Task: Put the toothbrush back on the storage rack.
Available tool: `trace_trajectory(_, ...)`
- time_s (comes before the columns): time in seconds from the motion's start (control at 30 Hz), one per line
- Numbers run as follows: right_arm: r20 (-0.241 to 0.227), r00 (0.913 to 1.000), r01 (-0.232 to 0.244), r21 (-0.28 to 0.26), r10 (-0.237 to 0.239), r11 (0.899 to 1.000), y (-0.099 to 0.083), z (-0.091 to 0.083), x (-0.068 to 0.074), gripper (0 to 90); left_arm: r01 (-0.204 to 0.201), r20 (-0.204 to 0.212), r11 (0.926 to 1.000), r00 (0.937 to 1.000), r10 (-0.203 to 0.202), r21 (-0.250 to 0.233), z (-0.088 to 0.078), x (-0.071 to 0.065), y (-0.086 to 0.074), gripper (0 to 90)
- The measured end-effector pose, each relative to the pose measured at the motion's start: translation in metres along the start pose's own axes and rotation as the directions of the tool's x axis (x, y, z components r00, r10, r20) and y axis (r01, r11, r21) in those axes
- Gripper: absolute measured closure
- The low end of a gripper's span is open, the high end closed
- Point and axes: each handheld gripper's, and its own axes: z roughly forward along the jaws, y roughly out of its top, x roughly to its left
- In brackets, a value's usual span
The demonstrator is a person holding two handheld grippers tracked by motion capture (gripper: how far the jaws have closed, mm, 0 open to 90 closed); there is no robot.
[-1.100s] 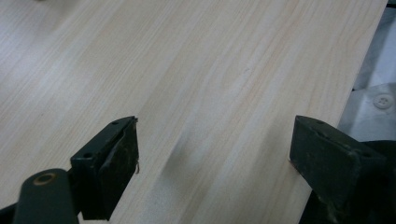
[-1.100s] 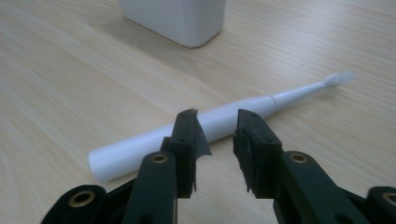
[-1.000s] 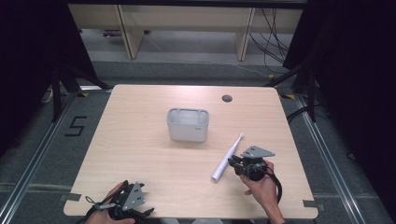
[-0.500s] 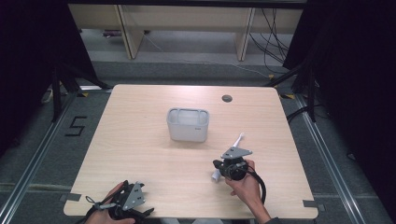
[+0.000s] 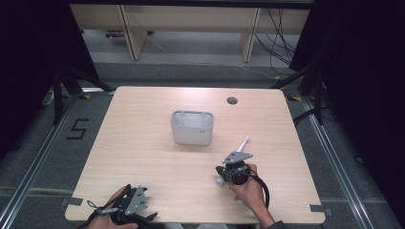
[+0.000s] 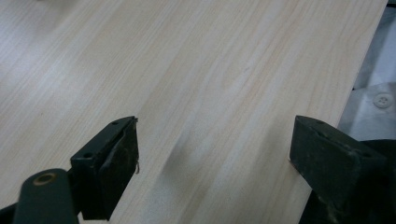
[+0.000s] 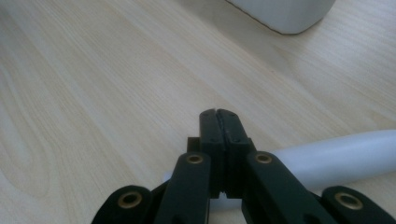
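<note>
A long white toothbrush-like stick (image 5: 244,142) lies slanted on the wooden table (image 5: 143,143), right of centre. Its thick end (image 7: 345,158) runs under my right gripper (image 5: 222,171), whose jaws are shut tip to tip (image 7: 218,114) just above that end; I cannot tell whether they touch the stick. A grey open-topped container (image 5: 192,127) stands at the table's middle, and its lower corner (image 7: 285,14) is ahead of the right jaws. My left gripper (image 5: 142,217) rests at the near left edge, wide open (image 6: 215,135) over bare wood.
A small round dark hole (image 5: 232,100) sits near the table's far edge. Wooden shelving legs (image 5: 131,28) and cables (image 5: 282,28) stand behind the table. Metal floor rails (image 5: 334,157) run along both sides. A shirt button (image 6: 384,100) lies past the table edge.
My right gripper has swung left across the white stick, from its right side to over its thick near end. The left gripper has stayed put.
</note>
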Motion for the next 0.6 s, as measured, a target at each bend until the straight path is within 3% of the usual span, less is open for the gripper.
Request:
trace_trajectory(0.07,-0.003,0.9999,0.011,0.002,-0.011,1.000,-0.001,0.000,-0.001,89.8,0.002,-0.001,1.0000,1.0000,-0.002,-0.006,0.000,0.000,0.000,15.3)
trace_trajectory(0.1,-0.003,1.0000,0.003,0.000,-0.003,1.000,-0.001,-0.001,0.000,89.8,-0.007,-0.001,1.0000,1.0000,0.007,0.002,0.000,0.000,0.000,15.3)
trace_trajectory(0.2,-0.001,0.9996,-0.027,-0.007,0.027,1.000,-0.004,0.000,0.002,89.8,0.014,0.000,0.9999,0.9999,-0.014,-0.002,0.000,-0.001,0.000,15.3)
trace_trajectory(0.23,-0.004,1.0000,-0.002,-0.006,0.002,1.000,-0.004,-0.001,0.000,89.8,0.014,0.000,0.9999,0.9999,-0.014,-0.002,0.000,-0.001,0.000,15.3)
trace_trajectory(0.4,-0.015,0.9998,-0.014,0.018,0.014,1.000,-0.008,-0.009,-0.001,89.8,0.011,-0.001,0.9999,0.9999,-0.011,-0.003,0.000,-0.001,0.000,15.3)
trace_trajectory(0.47,0.000,1.0000,-0.006,-0.003,0.006,1.000,-0.011,-0.009,-0.002,89.8,0.011,0.002,0.9999,0.9999,-0.011,0.000,-0.001,-0.001,0.000,15.3)
trace_trajectory(0.5,-0.012,0.9998,0.014,0.014,-0.014,1.000,-0.012,-0.011,-0.004,89.9,0.009,0.002,1.0000,1.0000,-0.009,0.000,-0.001,-0.001,0.000,15.3)
trace_trajectory(0.53,-0.009,0.9998,-0.015,0.019,0.016,1.000,-0.014,-0.013,-0.003,89.9,0.012,0.001,0.9999,0.9999,-0.012,0.002,-0.001,-0.001,0.000,15.3)
trace_trajectory(0.6,0.002,0.9998,-0.021,0.009,0.021,1.000,-0.018,-0.015,-0.005,89.9,0.015,-0.002,0.9999,0.9999,-0.015,-0.002,0.000,-0.001,0.000,15.3)
